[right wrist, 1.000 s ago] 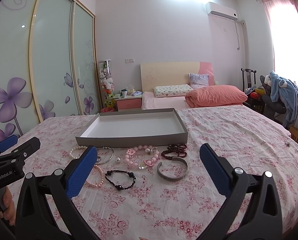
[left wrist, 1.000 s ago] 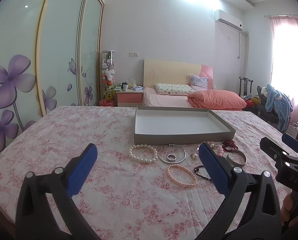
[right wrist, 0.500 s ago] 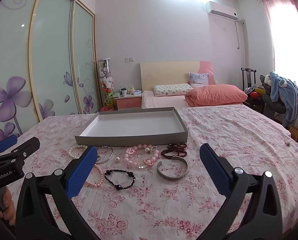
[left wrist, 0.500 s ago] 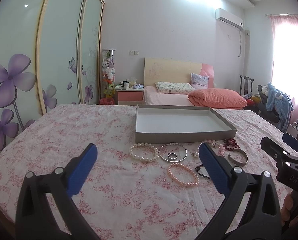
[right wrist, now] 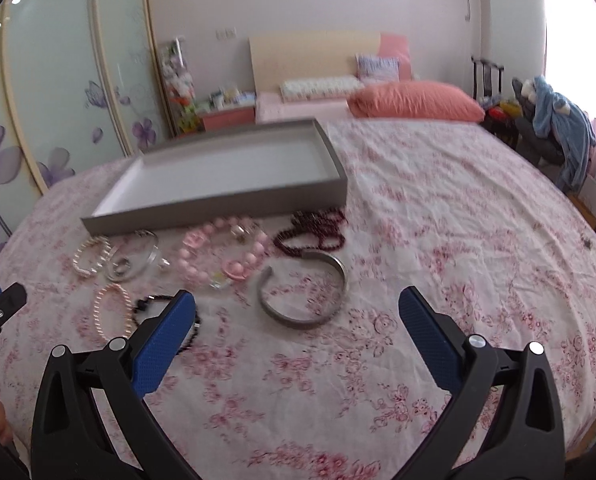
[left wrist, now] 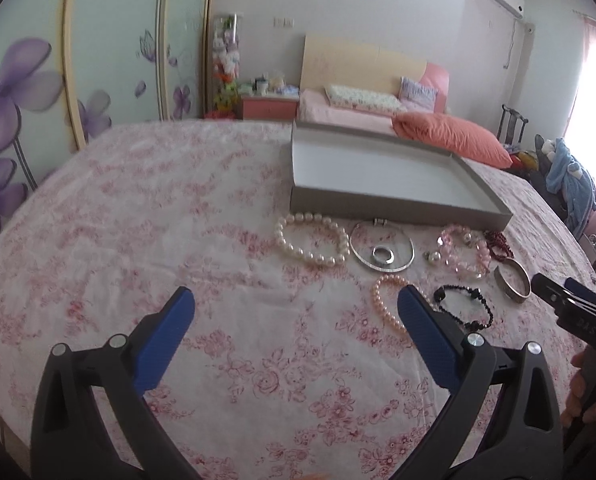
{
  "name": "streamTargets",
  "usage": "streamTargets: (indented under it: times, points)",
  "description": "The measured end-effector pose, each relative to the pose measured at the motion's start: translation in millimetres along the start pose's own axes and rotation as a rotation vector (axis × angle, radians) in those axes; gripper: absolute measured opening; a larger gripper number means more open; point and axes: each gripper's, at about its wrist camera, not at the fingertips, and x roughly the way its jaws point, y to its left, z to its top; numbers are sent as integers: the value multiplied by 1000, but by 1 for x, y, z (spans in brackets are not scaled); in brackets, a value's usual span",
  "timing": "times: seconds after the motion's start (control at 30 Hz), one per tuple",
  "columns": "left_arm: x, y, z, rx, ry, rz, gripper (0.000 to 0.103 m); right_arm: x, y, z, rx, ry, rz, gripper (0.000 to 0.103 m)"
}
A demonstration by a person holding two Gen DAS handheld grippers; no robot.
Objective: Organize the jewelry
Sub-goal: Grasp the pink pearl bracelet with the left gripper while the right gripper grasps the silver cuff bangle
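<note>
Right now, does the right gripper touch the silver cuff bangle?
Apart. In the right wrist view the right gripper is open, and floral cloth shows between the silver cuff bangle and both jaws, which hold nothing.

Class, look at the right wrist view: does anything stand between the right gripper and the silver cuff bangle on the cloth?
Nothing visible does. The right gripper is open, and the silver cuff bangle lies just ahead on bare cloth.

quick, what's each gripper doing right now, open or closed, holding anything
Left gripper: open, holding nothing, above the cloth short of the jewelry.
Right gripper: open, holding nothing, with the silver cuff bangle just ahead.
</note>
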Motion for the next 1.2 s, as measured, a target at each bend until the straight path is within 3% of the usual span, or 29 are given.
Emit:
streamTargets:
  times: [0.27, 0.5, 0.63, 0.77, 0.93, 1.03, 1.2]
  points:
    - [31, 9, -1, -40, 146, -68, 99, 33, 5, -1, -42, 166, -35, 89]
    - [40, 10, 15, -13, 159, -70, 96, 26, 12, -4, -62, 151, -48, 84]
    - [50, 9, 30, 24, 162, -28, 88, 26, 10, 0, -61, 133, -38, 67]
    - [57, 9, 37, 11, 188, -29, 76, 31, 5, 5, -48, 131, -15, 67]
    - [52, -10, 25, 16, 243, -132, 75, 36, 1, 8, -43, 131, -5, 67]
    - [51, -26, 16, 36, 267, -171, 64, 36, 0, 9, -41, 130, 0, 67]
    - [56, -49, 9, 109, 257, -128, 60, 38, -3, 12, -41, 130, 6, 67]
